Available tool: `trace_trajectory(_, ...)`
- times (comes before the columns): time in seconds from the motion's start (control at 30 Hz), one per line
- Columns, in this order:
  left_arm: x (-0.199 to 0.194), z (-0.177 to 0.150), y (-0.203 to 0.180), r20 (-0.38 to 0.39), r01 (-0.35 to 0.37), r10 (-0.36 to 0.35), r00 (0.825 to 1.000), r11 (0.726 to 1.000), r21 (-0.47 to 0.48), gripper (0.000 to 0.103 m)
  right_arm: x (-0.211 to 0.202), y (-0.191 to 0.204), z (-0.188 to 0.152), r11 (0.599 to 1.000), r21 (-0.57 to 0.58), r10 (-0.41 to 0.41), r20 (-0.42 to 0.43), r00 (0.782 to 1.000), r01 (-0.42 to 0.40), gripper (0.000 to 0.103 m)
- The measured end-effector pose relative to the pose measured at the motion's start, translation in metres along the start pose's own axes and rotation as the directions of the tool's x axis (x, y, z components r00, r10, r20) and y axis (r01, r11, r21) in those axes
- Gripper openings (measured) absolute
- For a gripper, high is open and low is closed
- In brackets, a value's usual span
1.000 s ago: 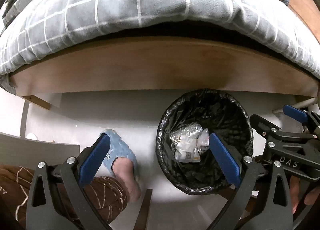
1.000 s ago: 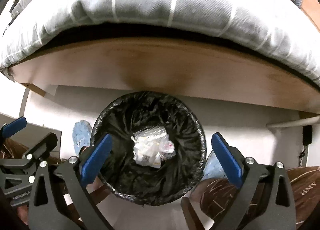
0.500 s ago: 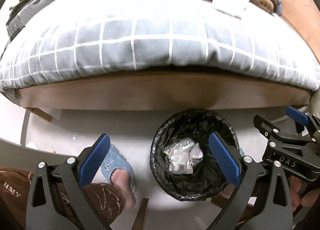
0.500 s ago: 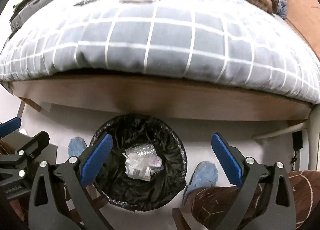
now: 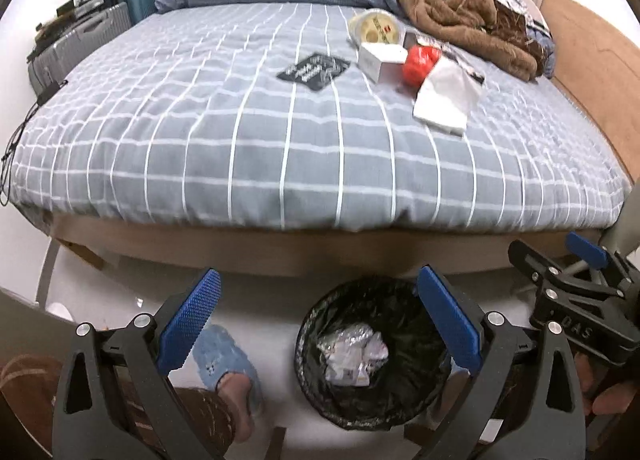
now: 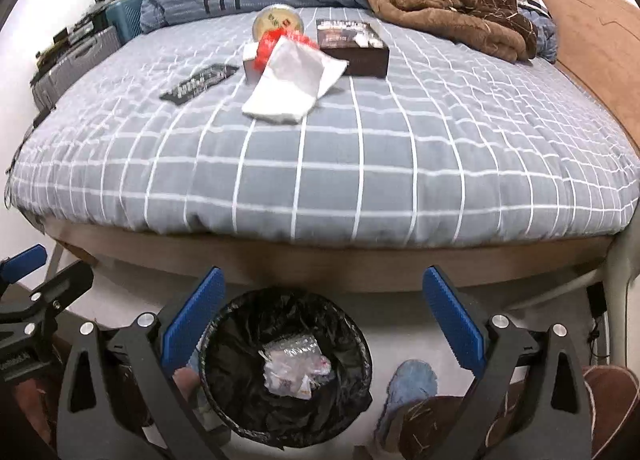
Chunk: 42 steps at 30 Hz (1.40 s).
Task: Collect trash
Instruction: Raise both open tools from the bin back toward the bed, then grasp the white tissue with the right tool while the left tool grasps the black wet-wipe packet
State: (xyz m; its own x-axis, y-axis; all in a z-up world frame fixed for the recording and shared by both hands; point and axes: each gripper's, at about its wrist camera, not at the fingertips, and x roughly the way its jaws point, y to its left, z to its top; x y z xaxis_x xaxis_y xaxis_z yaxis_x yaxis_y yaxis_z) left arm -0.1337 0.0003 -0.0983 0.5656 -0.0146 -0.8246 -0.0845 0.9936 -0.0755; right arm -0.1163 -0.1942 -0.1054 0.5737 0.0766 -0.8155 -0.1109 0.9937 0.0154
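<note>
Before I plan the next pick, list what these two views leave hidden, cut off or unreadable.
- Dark box: right wrist view shows it; in the left wrist view it sits almost wholly behind the white box and red wrapper.
- Print on the black packet: too small to read in either view.
- Trash bin: crumpled trash covers the bottom, so what lies beneath is hidden.
- White tissue: anything under it is hidden.

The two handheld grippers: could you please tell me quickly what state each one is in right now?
Left gripper: open, blue-padded fingers spread wide, holding nothing.
Right gripper: open, holding nothing.
</note>
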Motion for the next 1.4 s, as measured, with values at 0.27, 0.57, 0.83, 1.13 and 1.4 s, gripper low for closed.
trace_trajectory(0.27, 0.007, 0.053, 0.006, 0.045, 0.027, -0.027, 0.999, 1.000, -0.004, 0.097, -0.007, 0.001, 0.043, 1.000, 0.007, 0.014, 0.077, 0.997, -0.014, 0.095)
trace_trajectory(0.57, 0.029, 0.122, 0.008, 0.101, 0.003, -0.004, 0.995, 1.000, 0.009, 0.097, 0.017, -0.002, 0.092, 1.000, -0.005, 0.012, 0.100, 0.995, -0.012, 0.095)
trace_trajectory(0.83, 0.084, 0.173, 0.004, 0.070, 0.021, -0.023, 0.997, 0.999, 0.034, 0.097, 0.055, 0.003, 0.127, 0.998, -0.049, 0.045, 0.088, 0.995, -0.041, 0.093)
trace_trajectory(1.13, 0.135, 0.204, -0.005, 0.035, 0.004, -0.006, 0.999, 0.997, 0.071, 0.097, 0.094, -0.002, 0.146, 0.992, -0.043, 0.117, 0.039, 0.992, -0.115, 0.085)
trace_trajectory(1.4, 0.163, 0.209, 0.003, -0.008, -0.003, 0.003, 1.000, 0.999, 0.045, 0.094, 0.116, -0.001, 0.146, 0.985, -0.020, 0.173, -0.013, 0.985, -0.173, 0.071)
